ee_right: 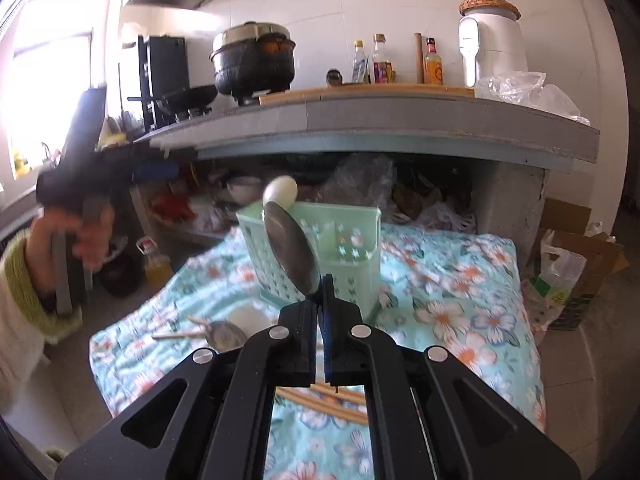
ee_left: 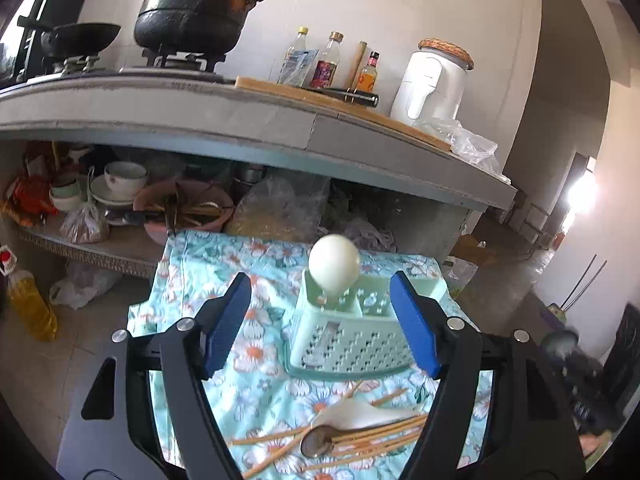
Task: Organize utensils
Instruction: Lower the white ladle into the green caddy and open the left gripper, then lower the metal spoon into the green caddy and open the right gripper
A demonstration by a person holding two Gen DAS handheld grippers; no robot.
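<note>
Nothing here can be read. The bottles (ee_right: 384,60) on the counter (ee_right: 400,116) carry colourful labels, but their print is too small and blurred to make out.

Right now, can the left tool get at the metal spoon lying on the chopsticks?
Probably yes. The left tool is open and empty, and the metal spoon lies uncovered on the chopsticks just below it, on the near side of the green basket. Nothing stands between them.
</note>
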